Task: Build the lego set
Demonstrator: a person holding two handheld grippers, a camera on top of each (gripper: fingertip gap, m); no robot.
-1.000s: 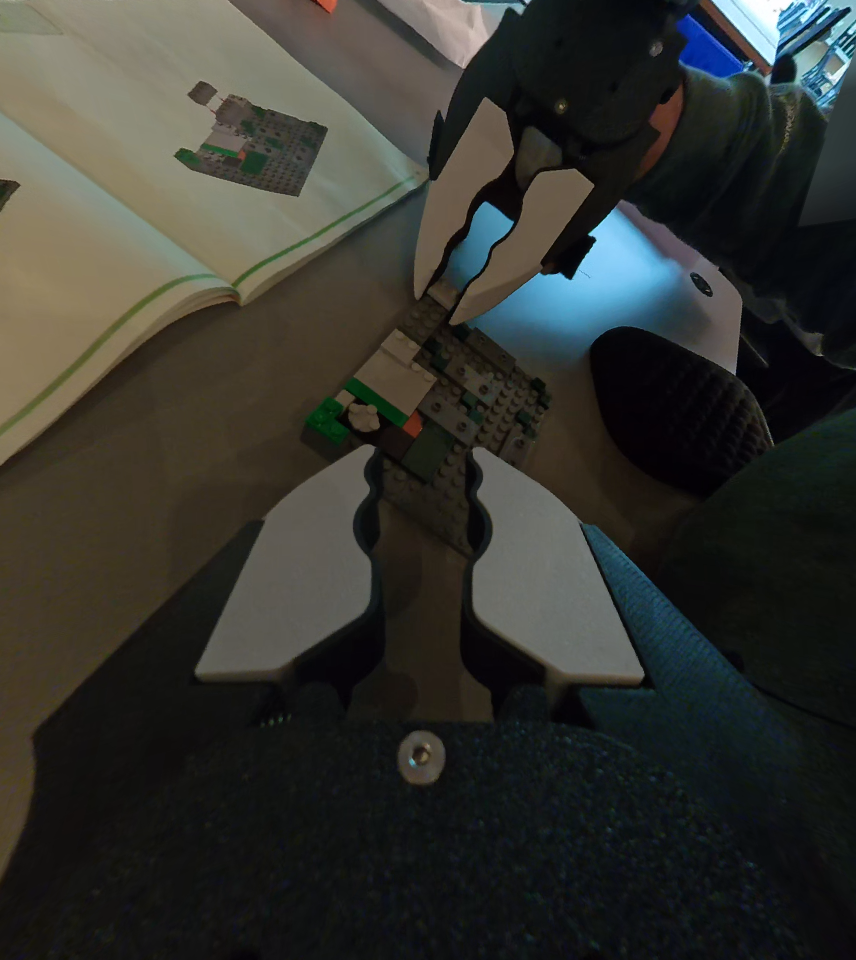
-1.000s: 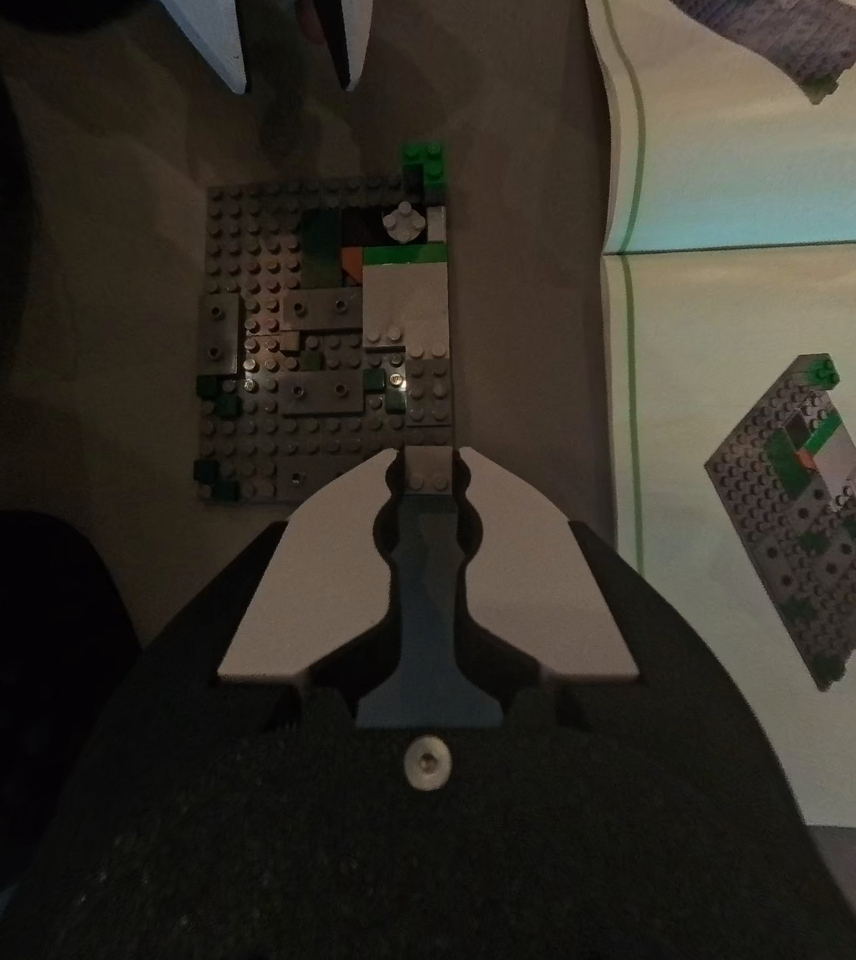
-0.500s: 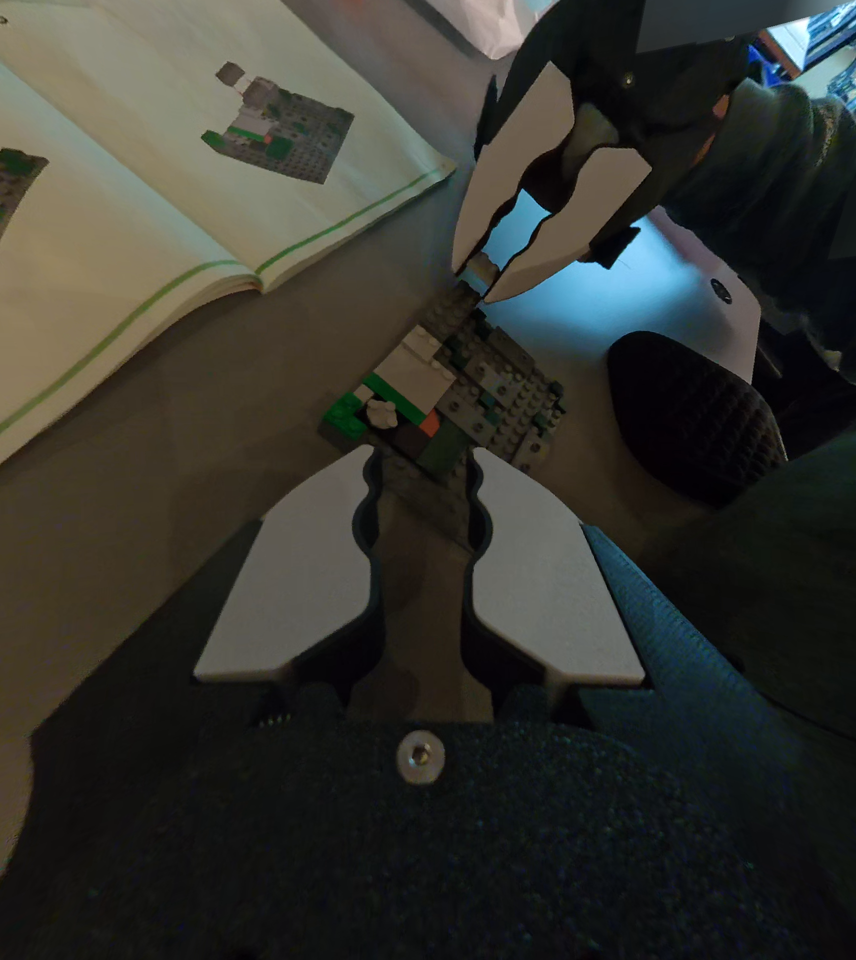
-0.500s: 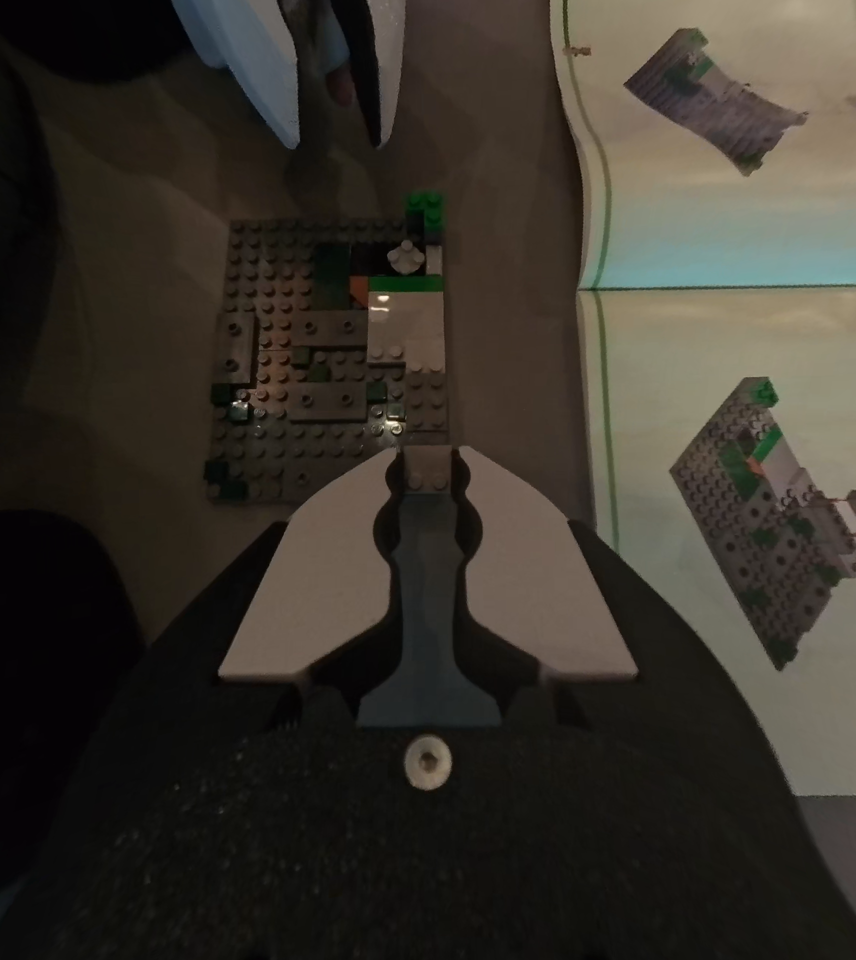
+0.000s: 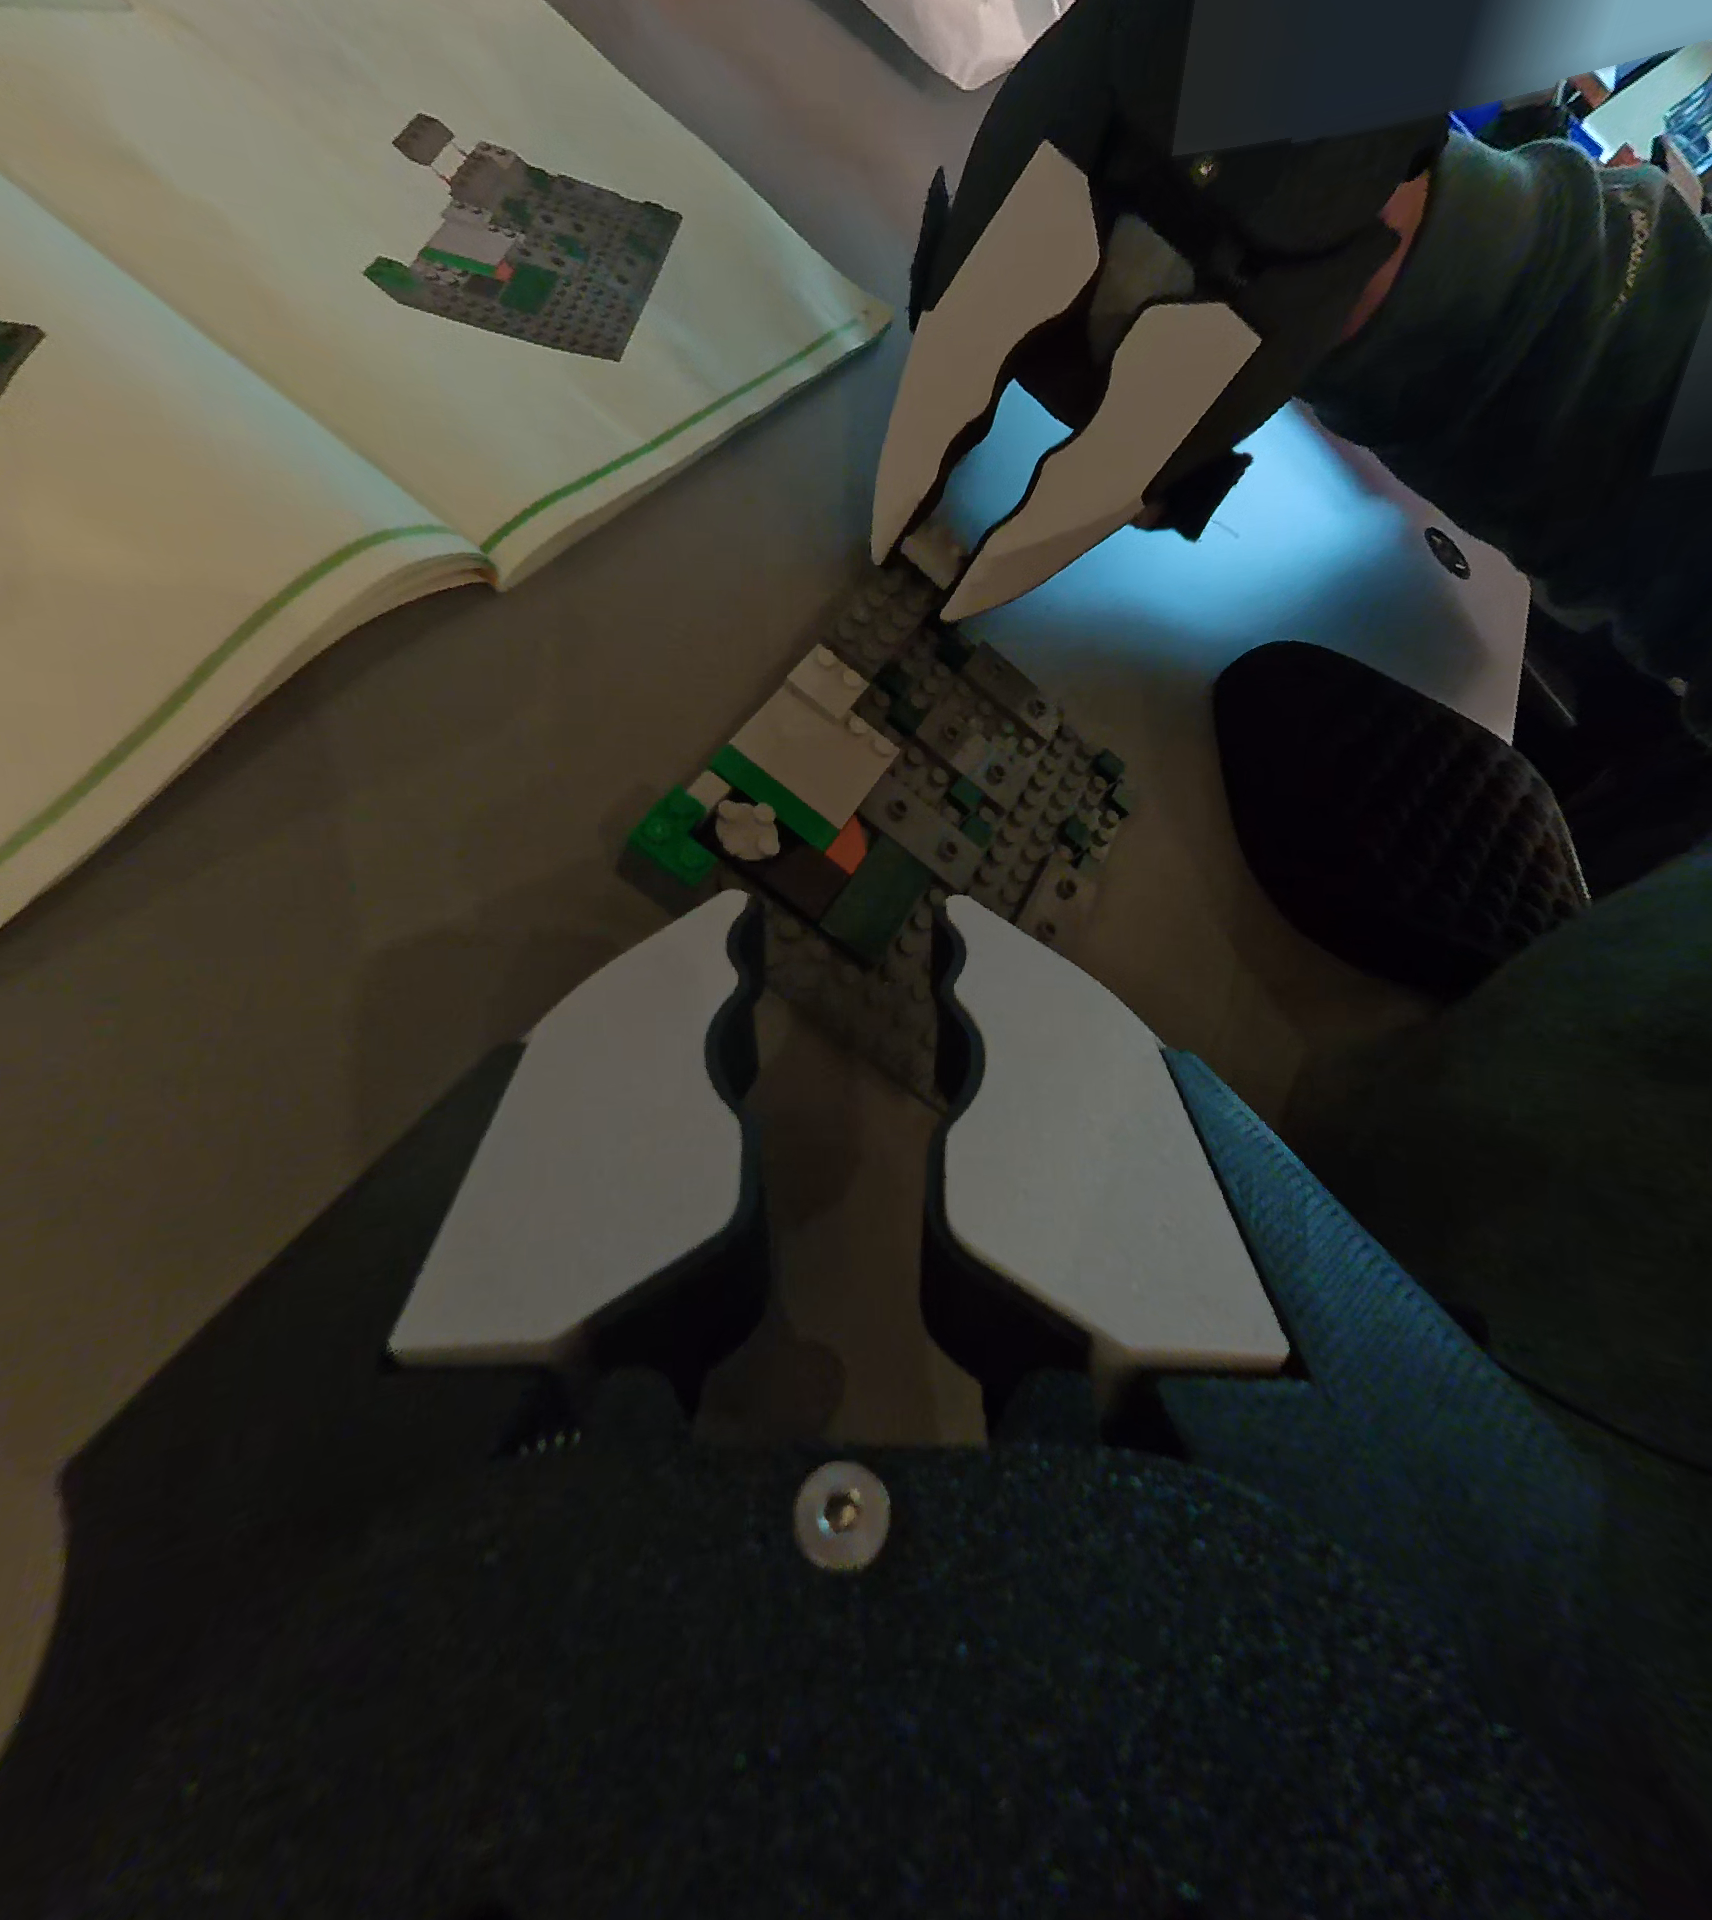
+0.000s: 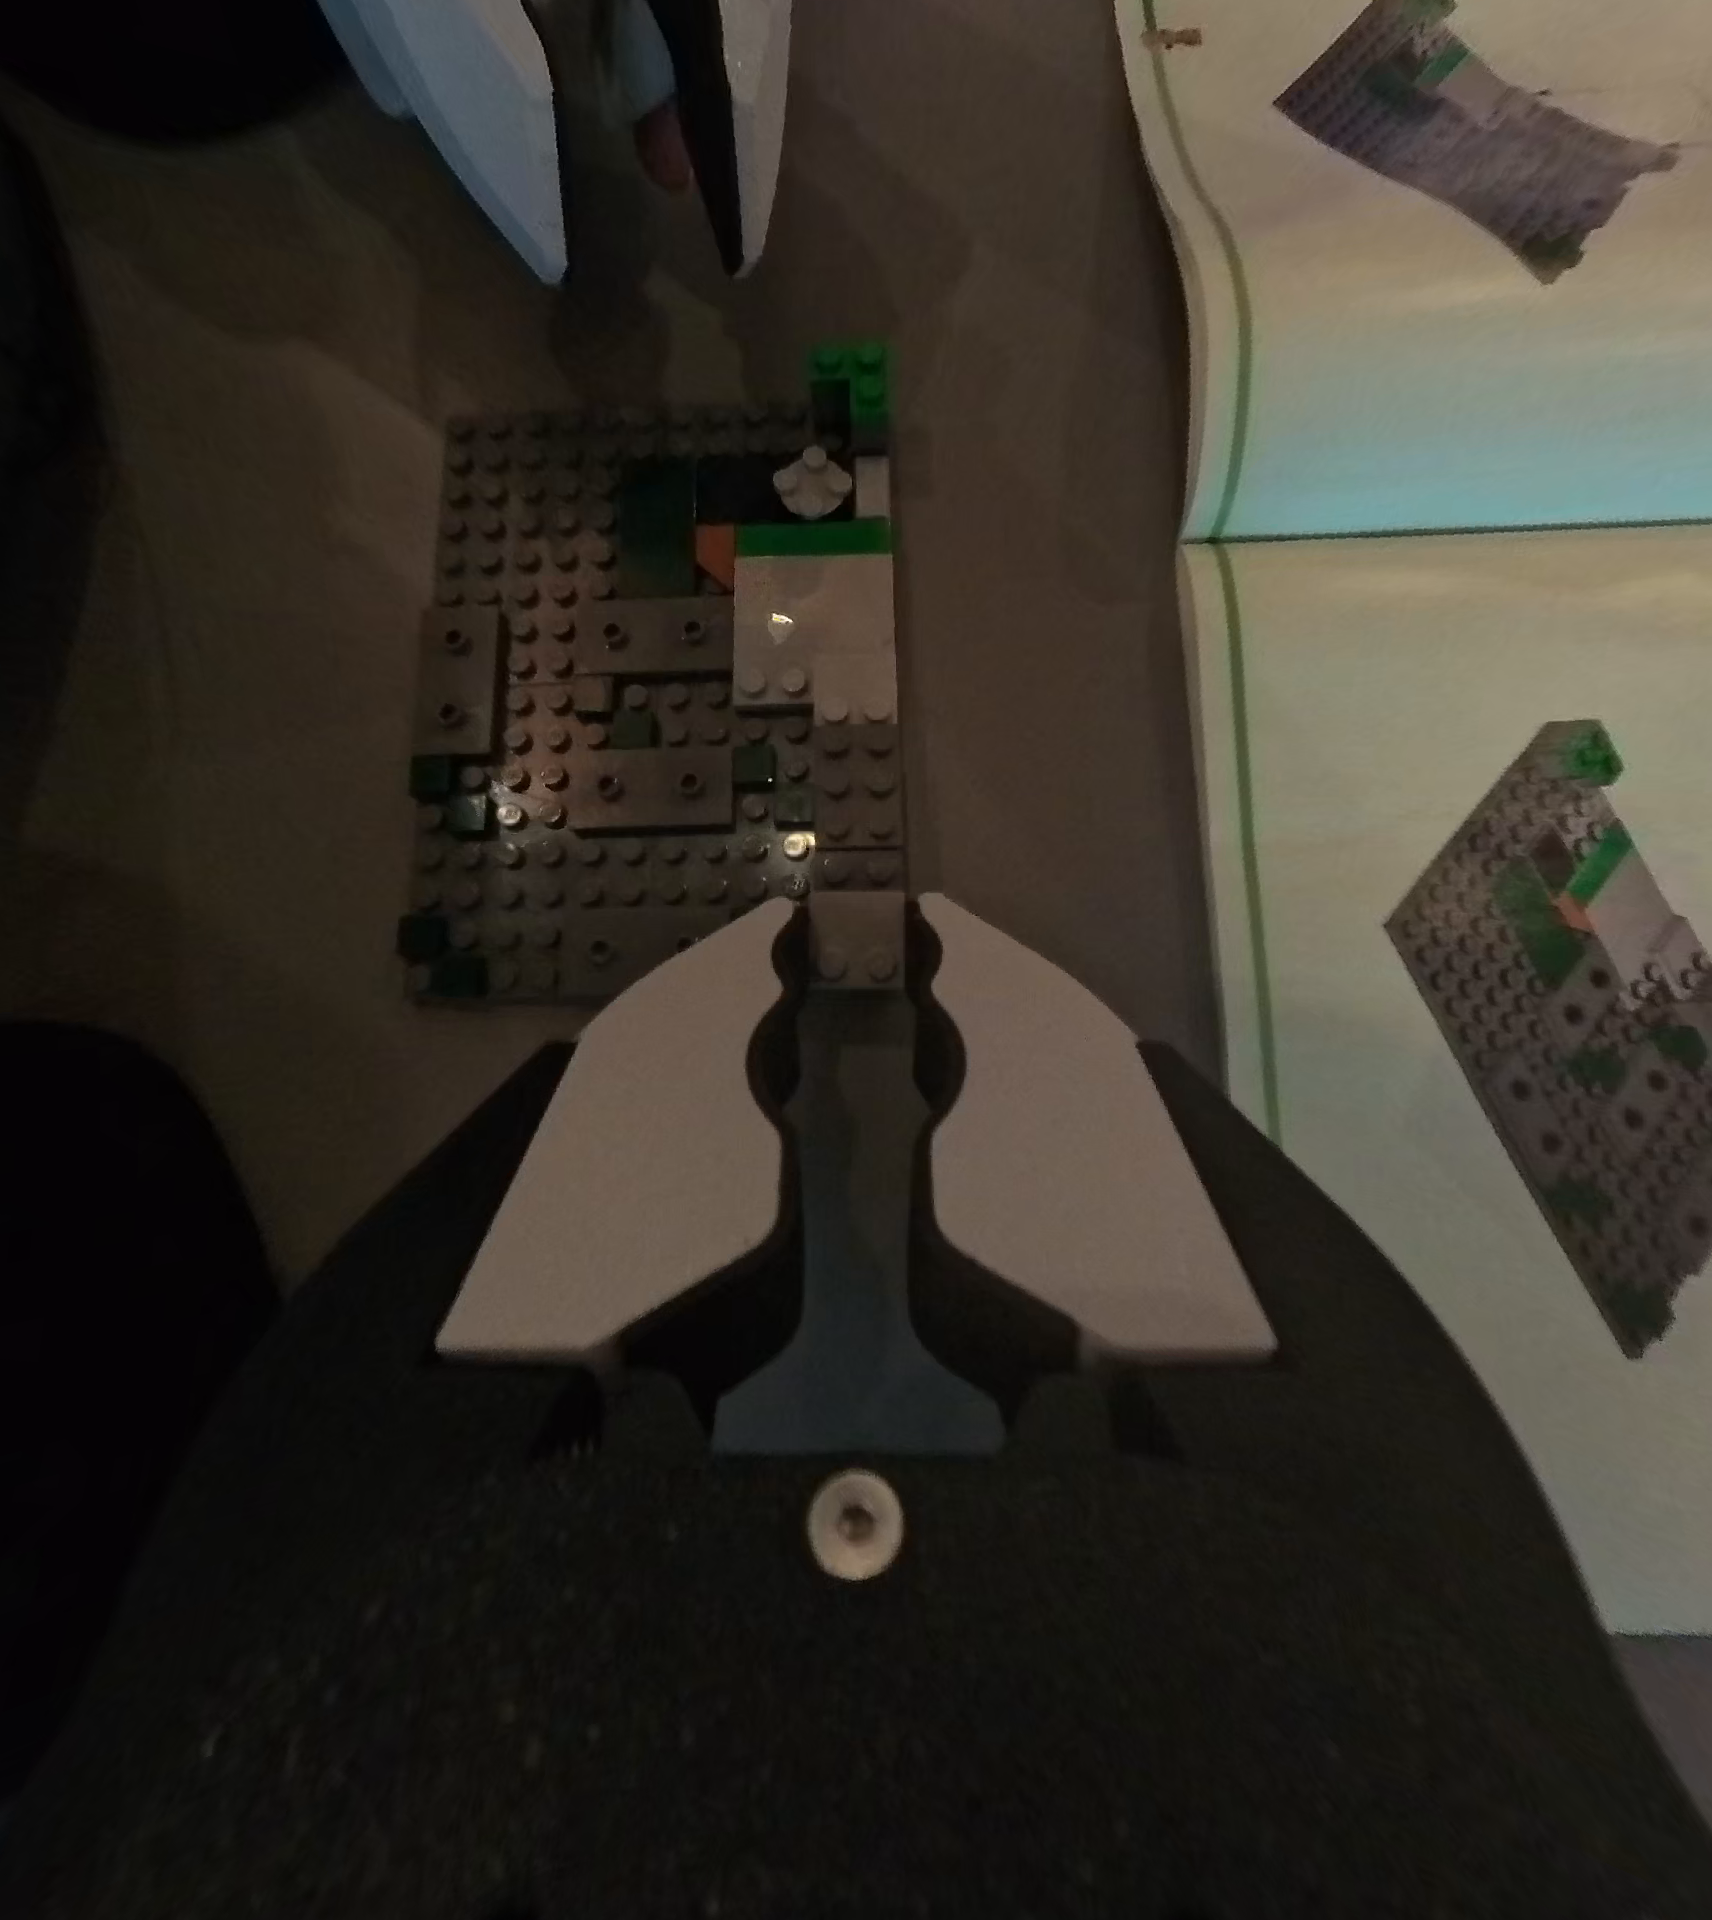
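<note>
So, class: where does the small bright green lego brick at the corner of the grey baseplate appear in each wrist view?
Left wrist view: bright green lego brick sits left of centre, at the baseplate's near left corner.
Right wrist view: it sits above centre, at the far right corner.
Shared landmark: the small white flower piece beside it.

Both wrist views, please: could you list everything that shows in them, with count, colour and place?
Lego build: one, grey studded base carrying grey, white, green, black and orange pieces; flat on the table between the two grippers.
Small brick: one, light grey, pinched at the right gripper's tips, over the build's edge.
Instruction booklet: one, pale pages with green lines, lying open beside the build.
Table: one, grey-brown, under everything.
Dark rounded object: one, black, textured, beside the build opposite the booklet.
Sleeve: one, dark green, behind the right gripper.
Left gripper: white fingers, open, empty.
Right gripper: white fingers, shut on the brick.
</note>
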